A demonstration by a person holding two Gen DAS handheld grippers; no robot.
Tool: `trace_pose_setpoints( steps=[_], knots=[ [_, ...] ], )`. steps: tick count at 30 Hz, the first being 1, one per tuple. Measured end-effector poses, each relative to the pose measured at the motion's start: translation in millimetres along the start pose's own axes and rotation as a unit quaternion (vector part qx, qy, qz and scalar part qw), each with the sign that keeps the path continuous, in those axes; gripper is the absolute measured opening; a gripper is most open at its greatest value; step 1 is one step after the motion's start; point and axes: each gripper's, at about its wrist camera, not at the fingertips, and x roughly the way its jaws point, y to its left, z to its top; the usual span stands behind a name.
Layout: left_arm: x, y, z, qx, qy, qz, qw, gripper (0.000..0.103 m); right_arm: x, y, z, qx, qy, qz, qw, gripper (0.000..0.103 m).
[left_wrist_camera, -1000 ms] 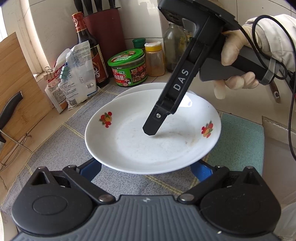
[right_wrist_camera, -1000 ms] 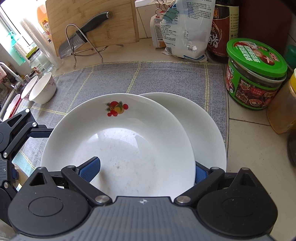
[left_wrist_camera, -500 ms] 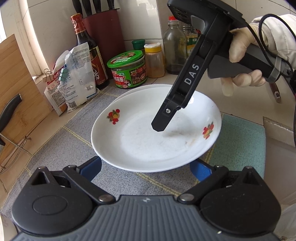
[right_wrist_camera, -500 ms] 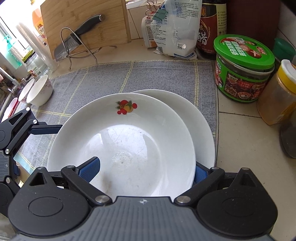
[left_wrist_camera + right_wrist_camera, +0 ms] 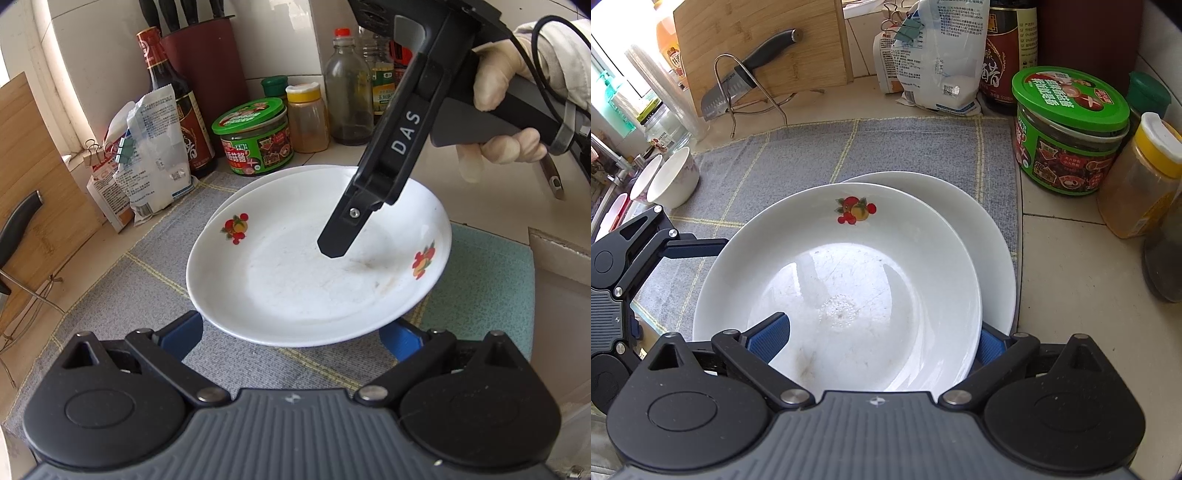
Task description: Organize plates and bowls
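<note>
As I slide it across the counter, the white deep plate with red fruit prints (image 5: 842,295) has crept farther over the plain white plate (image 5: 990,251) lying under it on the grey checked mat (image 5: 812,155). Half a second ago a wider crescent of the plain plate showed on the right. That points to the two plates being brought into one stack, with the upper one not yet centred or settled.

Seen from the left wrist, its near rim has drawn away toward the far side and stands clear of the mat, a shadow beneath it.

My right gripper (image 5: 879,339), held in a gloved hand (image 5: 506,107), straddles the plate's near rim with its jaws wide apart. The left blue pad (image 5: 768,336) sits inside the dish; the right pad is outside, tucked below the rim. I cannot tell whether either pad presses on the china.

My left gripper (image 5: 291,334) is likewise spread wide and grips nothing, both blue pads partly hidden under the plate's near edge.

A teal cloth (image 5: 491,280) lies to the right of the mat. A green-lidded sauce jar (image 5: 1067,136) stands at the far right, and small white bowls (image 5: 674,181) wait at the far left.
</note>
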Motion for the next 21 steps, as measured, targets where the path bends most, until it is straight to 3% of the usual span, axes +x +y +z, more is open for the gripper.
trace_pose_setpoints(
  steps=[21],
  knots=[
    [5.8,3.1,2.9,-0.003,0.011,0.002,0.9999,0.101,-5.2,-1.3,0.2,0.014,0.005,0.004,1.0,0.103]
  ],
)
